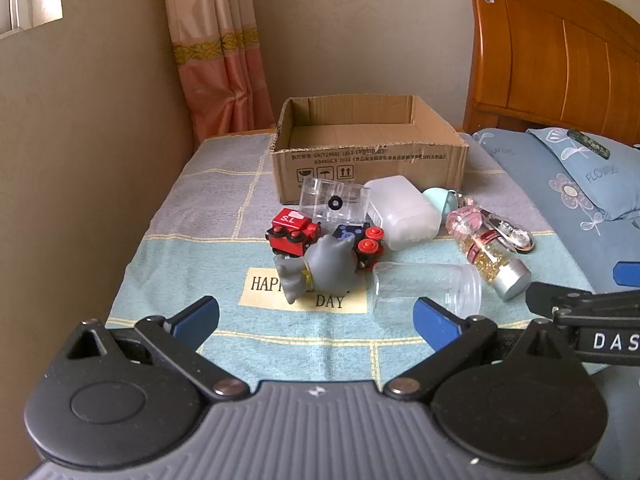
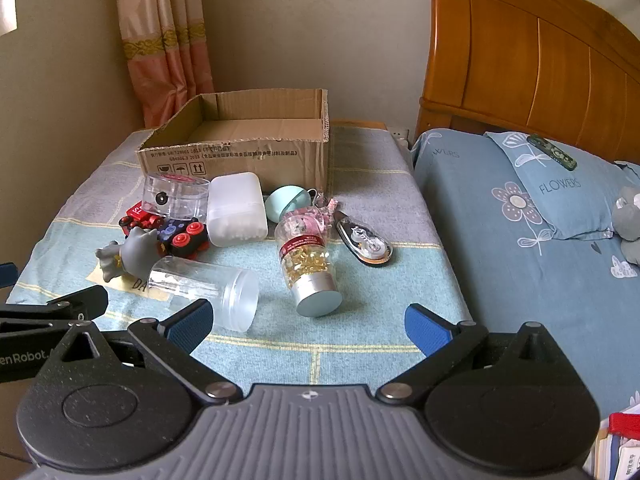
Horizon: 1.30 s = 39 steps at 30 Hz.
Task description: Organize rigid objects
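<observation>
An open, empty cardboard box (image 1: 360, 148) (image 2: 240, 148) stands at the back of the cloth-covered table. In front of it lie a grey toy figure (image 1: 320, 268) (image 2: 128, 256), a red toy train (image 1: 292, 232), a clear round case (image 1: 336, 200) (image 2: 176, 196), a white plastic box (image 1: 404, 212) (image 2: 236, 208), a clear jar on its side (image 1: 428, 288) (image 2: 208, 284), a bottle with gold capsules (image 1: 488, 260) (image 2: 308, 264) and a correction tape (image 2: 364, 240). My left gripper (image 1: 316, 320) and right gripper (image 2: 308, 326) are both open and empty, hovering near the table's front edge.
A mint round object (image 2: 288, 200) lies beside the box. A bed with blue flowered bedding (image 2: 540, 220) and a wooden headboard (image 2: 540, 60) is on the right. A curtain (image 1: 216, 48) hangs behind the table, with a wall to the left.
</observation>
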Motion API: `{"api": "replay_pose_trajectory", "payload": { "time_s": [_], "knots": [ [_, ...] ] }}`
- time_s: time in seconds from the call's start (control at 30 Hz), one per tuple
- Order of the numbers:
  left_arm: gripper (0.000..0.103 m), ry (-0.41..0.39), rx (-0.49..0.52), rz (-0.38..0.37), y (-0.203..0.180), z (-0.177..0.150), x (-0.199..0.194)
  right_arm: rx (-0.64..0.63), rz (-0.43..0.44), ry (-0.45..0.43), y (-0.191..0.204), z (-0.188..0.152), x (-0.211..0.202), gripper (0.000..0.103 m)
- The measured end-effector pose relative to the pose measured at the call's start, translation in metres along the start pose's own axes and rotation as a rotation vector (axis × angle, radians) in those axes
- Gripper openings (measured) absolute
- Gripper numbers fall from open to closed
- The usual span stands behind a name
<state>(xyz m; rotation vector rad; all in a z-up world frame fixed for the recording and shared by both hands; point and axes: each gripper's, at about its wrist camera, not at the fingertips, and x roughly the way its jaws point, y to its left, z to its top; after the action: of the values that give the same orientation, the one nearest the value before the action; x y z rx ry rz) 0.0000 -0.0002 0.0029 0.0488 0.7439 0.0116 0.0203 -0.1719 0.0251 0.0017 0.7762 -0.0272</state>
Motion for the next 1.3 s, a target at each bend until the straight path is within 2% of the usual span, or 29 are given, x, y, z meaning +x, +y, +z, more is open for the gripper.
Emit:
{"api": "replay_pose_trajectory", "payload": {
  "time_s": [1.3],
  "knots": [
    [0.102, 0.018, -0.022, -0.017, 0.0029, 0.0004, 0.0087, -0.008, 0.033, -0.012, 0.0017, 0.0005, 0.0000, 0.103]
  ]
}}
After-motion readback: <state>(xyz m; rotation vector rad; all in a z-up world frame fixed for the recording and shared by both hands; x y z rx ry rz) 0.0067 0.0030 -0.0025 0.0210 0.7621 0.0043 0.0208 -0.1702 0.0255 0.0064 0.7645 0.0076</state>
